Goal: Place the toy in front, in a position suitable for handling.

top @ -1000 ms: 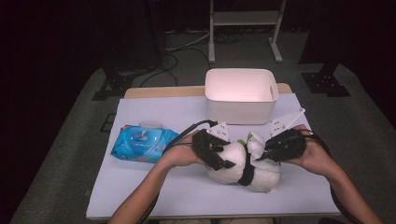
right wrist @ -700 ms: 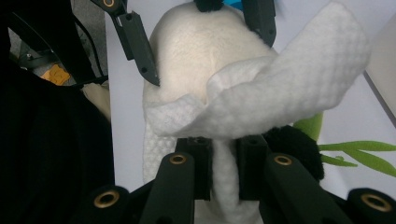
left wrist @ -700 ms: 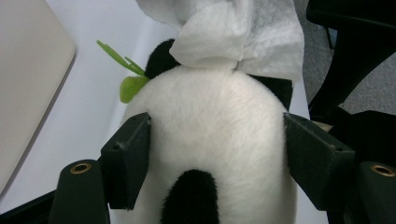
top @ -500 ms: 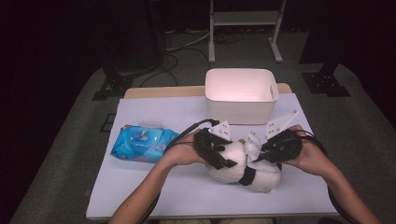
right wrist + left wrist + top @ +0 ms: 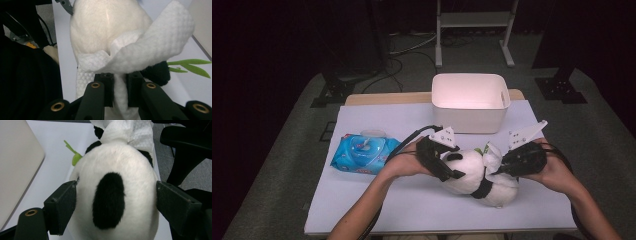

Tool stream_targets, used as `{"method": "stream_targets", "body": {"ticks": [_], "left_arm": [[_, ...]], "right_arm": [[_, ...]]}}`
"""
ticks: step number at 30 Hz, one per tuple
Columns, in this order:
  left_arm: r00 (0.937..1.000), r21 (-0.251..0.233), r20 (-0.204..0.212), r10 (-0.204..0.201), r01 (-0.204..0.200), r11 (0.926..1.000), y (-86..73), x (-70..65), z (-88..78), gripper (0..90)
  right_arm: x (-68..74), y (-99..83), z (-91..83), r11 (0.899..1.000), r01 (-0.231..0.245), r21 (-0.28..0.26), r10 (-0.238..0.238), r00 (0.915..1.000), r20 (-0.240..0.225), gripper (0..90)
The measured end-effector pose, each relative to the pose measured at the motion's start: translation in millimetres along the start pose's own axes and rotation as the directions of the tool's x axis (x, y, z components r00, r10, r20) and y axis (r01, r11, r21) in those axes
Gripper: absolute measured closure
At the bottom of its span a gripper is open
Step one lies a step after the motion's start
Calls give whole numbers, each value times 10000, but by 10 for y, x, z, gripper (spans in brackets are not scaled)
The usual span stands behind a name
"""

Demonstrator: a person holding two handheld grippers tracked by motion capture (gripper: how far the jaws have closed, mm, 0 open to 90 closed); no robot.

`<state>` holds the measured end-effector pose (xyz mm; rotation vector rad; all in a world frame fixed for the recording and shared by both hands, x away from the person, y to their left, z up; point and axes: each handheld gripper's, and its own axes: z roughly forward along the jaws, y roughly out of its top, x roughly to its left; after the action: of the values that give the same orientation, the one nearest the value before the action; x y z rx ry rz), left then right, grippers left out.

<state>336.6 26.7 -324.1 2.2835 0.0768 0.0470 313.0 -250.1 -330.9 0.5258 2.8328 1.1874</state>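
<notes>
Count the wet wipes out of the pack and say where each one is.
1. A single white wipe is pinched in the right gripper, draped against the panda plush at mid-table. More may sit hidden inside the blue wipes pack to the left.

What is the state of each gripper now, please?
Left gripper: just been opening, jaws around the panda toy.
Right gripper: shut on the white wipe.

Our left gripper [image 5: 451, 164]: jaws wide, just been opening. Our right gripper [image 5: 499, 169]: jaws pinched tight. Both forearms in from bottom, converging mid-table.
</notes>
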Motion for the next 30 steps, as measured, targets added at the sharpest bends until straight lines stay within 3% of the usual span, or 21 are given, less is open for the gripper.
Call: {"method": "stream_targets", "body": {"ticks": [15,30], "left_arm": [[9995,-298,-4,-316,316,9991,-96,34,-37,151],[9959,-446,651,-625,655,9969,-158,82,146,124]], "right_arm": [[-31,-135,-104,9993,-346,-134,347,9993,121,791],[-74,-371,-252,9964,-814,-249,821,9962,293,793]]}}
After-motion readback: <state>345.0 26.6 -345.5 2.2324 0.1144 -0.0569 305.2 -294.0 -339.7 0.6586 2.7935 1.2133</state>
